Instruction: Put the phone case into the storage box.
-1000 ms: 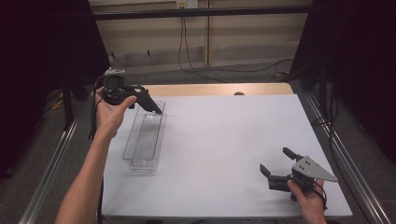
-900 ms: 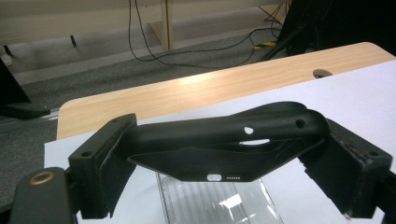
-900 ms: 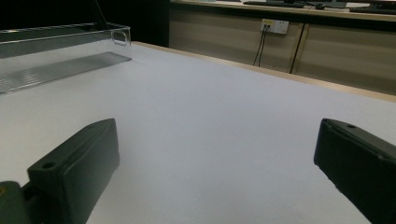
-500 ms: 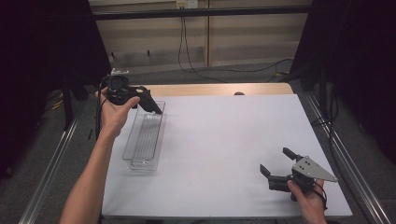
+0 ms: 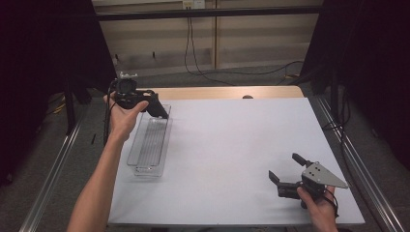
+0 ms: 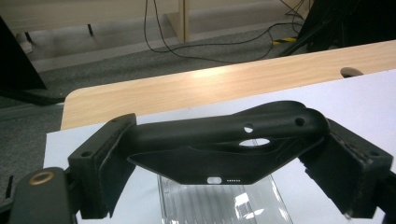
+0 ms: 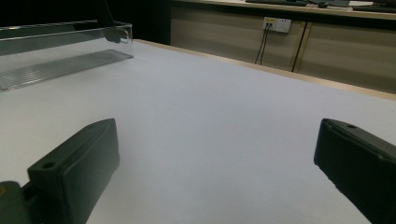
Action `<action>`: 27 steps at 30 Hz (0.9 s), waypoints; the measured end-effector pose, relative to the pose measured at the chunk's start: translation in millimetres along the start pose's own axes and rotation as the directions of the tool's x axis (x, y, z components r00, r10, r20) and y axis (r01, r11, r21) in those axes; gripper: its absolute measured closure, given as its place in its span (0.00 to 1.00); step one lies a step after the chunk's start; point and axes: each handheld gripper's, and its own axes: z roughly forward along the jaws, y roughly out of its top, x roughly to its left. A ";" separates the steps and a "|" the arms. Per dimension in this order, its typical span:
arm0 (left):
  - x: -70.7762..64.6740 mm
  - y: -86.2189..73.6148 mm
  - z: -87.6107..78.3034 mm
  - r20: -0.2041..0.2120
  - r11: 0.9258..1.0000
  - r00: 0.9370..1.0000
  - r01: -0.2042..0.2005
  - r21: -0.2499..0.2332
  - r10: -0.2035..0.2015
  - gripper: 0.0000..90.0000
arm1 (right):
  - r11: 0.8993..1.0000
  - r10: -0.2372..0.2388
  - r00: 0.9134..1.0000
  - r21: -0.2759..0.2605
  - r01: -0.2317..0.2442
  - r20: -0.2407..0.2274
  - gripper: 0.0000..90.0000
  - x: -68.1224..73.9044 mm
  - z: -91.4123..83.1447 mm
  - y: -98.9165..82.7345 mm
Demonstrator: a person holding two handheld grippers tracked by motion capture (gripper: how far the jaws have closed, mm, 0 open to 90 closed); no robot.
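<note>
Currently: left gripper (image 5: 162, 112) clamped on black phone case (image 6: 224, 140); we lower level into clear tray (image 5: 150, 142); right gripper (image 5: 290, 170) apart, idle.

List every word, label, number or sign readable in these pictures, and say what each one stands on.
No text can be read.
The black moulded plastic piece clamped in the left gripper has a row of tiny marks near its lower edge, too small to read.
The clear plastic tray, the white table sheet, the open right gripper and the white wall socket show no lettering.
</note>
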 end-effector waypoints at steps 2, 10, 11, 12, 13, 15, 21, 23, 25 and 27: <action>-1.7 -0.3 2.2 -0.003 1.000 1.000 0.006 -0.005 -0.006 0.15 | 1.000 0.000 1.000 0.000 0.000 0.001 0.00 0.0 0.0 -0.1; -3.0 -2.3 9.9 -0.032 1.000 0.999 0.012 0.013 -0.012 0.15 | 1.000 -0.001 1.000 0.002 0.001 -0.002 0.00 0.3 0.3 -0.4; -3.4 -2.4 10.7 -0.033 1.000 0.999 0.018 0.009 -0.017 0.15 | 1.000 -0.001 1.000 0.002 0.001 -0.002 0.00 0.6 0.2 -0.3; -3.4 -2.5 11.3 -0.036 1.000 0.999 0.020 0.009 -0.019 0.15 | 1.000 -0.001 1.000 0.001 0.001 -0.002 0.00 0.7 0.1 -0.3; -3.1 -2.5 11.8 -0.036 1.000 0.999 0.018 0.011 -0.018 0.15 | 1.000 -0.001 1.000 0.001 0.001 -0.003 0.00 0.7 0.2 -0.4; -2.7 -2.8 13.4 -0.042 1.000 0.999 0.024 0.009 -0.024 0.15 | 1.000 -0.003 1.000 0.002 0.003 -0.003 0.00 0.6 0.2 -0.4; -3.3 -4.0 18.2 -0.047 1.000 0.999 0.028 0.009 -0.028 0.15 | 1.000 -0.003 1.000 0.006 0.004 -0.008 0.00 1.4 0.8 -0.5; -3.4 -4.4 20.1 -0.053 1.000 0.998 0.024 0.007 -0.024 0.15 | 1.000 -0.004 1.000 0.006 0.004 -0.010 0.00 1.4 1.0 -0.6; -3.4 -5.1 22.4 -0.055 1.000 0.998 0.015 0.009 -0.015 0.15 | 1.000 -0.005 1.000 0.007 0.005 -0.010 0.00 1.5 0.7 -0.6; -2.7 -5.7 23.9 -0.061 1.000 0.998 0.021 0.006 -0.020 0.15 | 1.000 -0.005 1.000 0.007 0.005 -0.012 0.00 1.5 0.8 -0.6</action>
